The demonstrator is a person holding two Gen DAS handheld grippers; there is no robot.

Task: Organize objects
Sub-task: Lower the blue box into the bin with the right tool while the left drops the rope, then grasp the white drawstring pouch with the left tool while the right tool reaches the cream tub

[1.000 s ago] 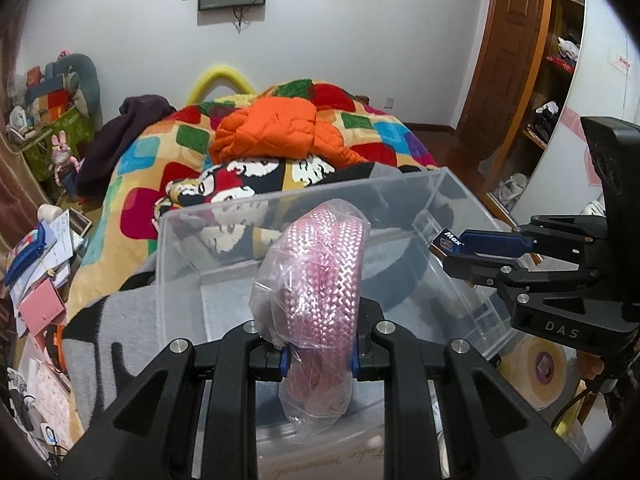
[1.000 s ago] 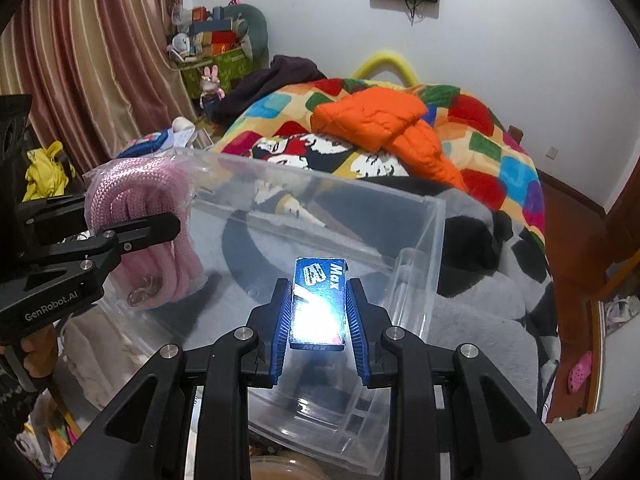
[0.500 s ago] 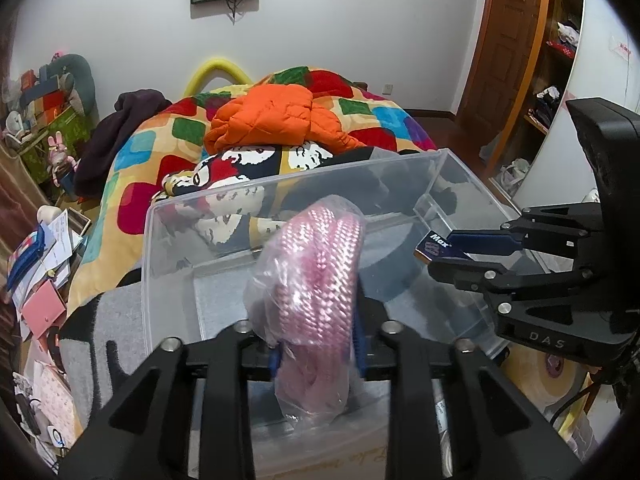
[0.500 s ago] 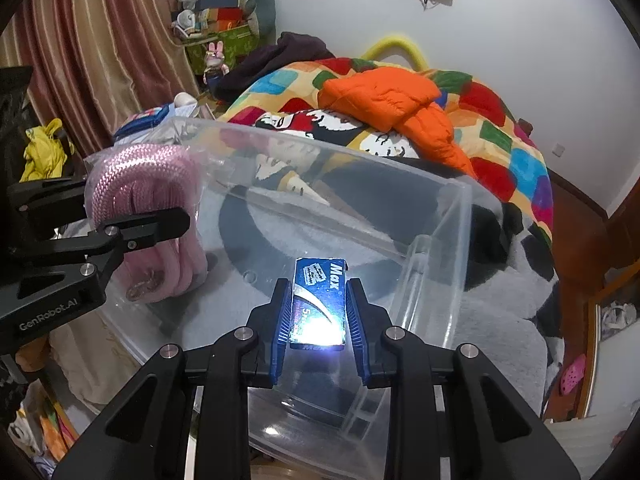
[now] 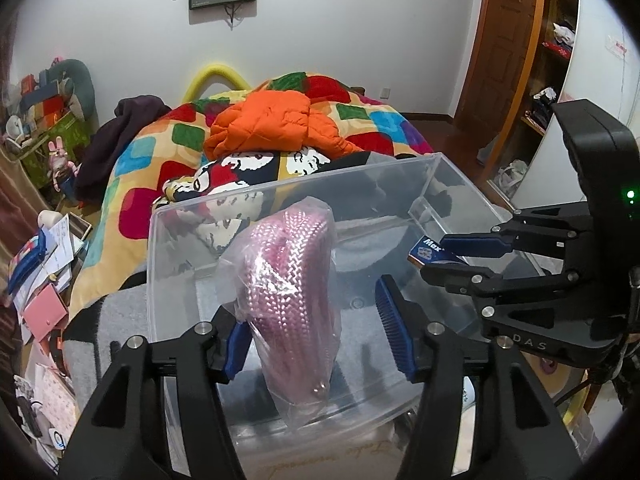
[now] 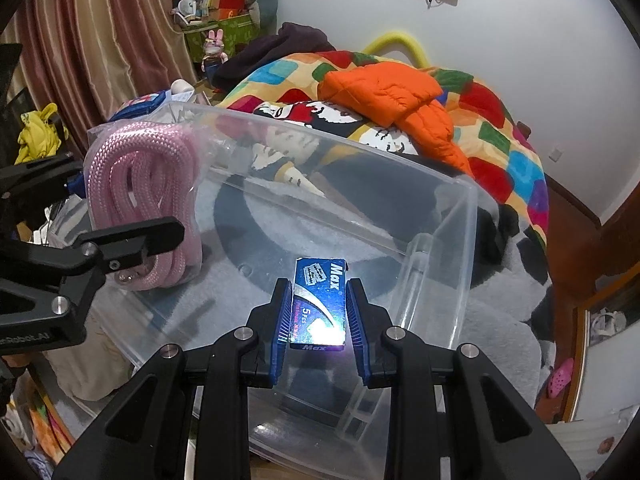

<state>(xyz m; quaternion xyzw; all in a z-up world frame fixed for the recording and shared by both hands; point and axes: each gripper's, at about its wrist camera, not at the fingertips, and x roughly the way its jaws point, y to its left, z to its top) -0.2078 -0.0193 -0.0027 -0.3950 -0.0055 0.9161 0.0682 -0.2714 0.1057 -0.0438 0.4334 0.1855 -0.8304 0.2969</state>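
The clear bin [image 6: 440, 216] sat under both my grippers. My left gripper [image 5: 316, 340] had its jaws spread, the bagged pink rope [image 5: 292, 280] seemingly resting inside (hard to confirm contact). My right gripper [image 6: 318, 316] gripped the blade box [image 6: 319, 304]; I judged lowering before release wisest.

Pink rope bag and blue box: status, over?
Left hand-held gripper open, rope bag dropping into clear bin. Right hand-held gripper shut on blue box. Nothing blocking.
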